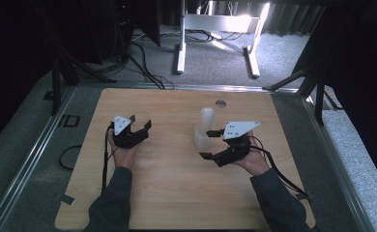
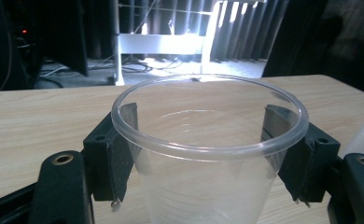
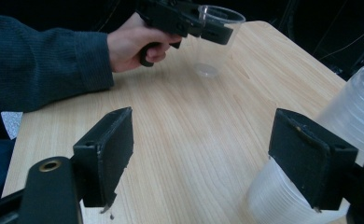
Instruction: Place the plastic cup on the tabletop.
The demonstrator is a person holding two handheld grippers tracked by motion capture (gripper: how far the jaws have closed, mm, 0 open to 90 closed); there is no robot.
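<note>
Dim room, dark surround. In the high view the brightest light falls at 12 o'clock, glaring on the white frame (image 1: 215, 29) and the floor; the worktop (image 1: 177, 193) is evenly lit, shadows soft. In the left gripper view the backlight at 12 o'clock blows out and the clear cup (image 2: 208, 140) rim glints. The right gripper view's foreground is slightly soft.

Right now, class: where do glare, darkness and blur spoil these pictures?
High view: glare on the white stand, dark corners. Left gripper view: backlit; the clear cup looks hazy. Right gripper view: the cup stack is soft and washed out.
</note>
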